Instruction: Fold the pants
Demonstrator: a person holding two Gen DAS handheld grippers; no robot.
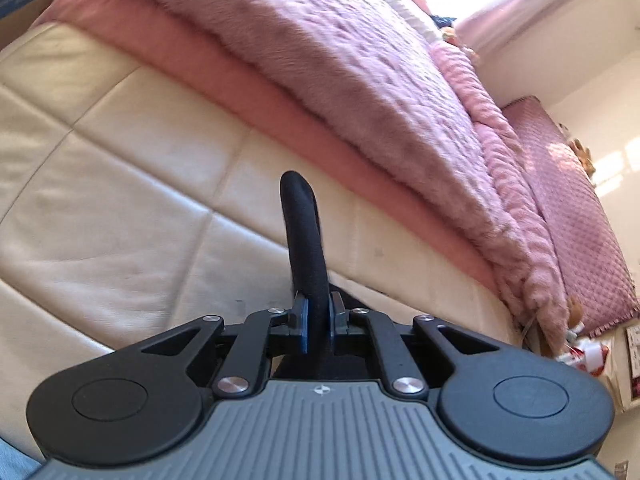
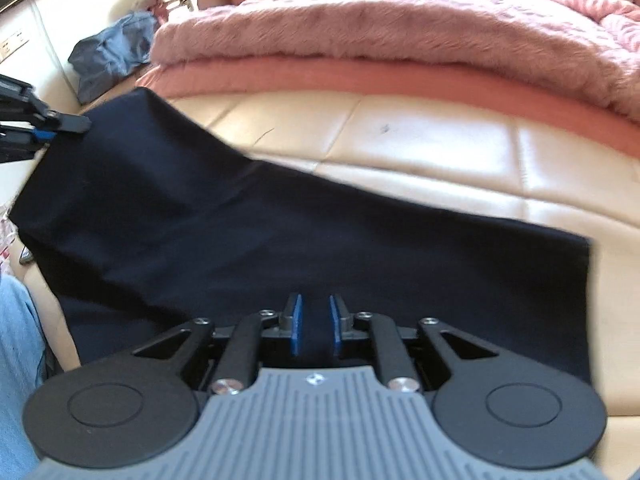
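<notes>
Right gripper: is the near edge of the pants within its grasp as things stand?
Probably yes. The right gripper hovers open directly over the pants, nothing between; the left gripper pinches a far corner.

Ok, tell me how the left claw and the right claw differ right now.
The left claw is shut on a fold of the black pants; the right claw stands open, with nothing pinched. The left claw lifts its corner off the cream cushion, while the right claw hovers over flat cloth. Both have blue pads.

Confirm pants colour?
Plain black or very dark navy, no pattern: the pants show best in the right wrist view, spread on the cream cushion.
</notes>
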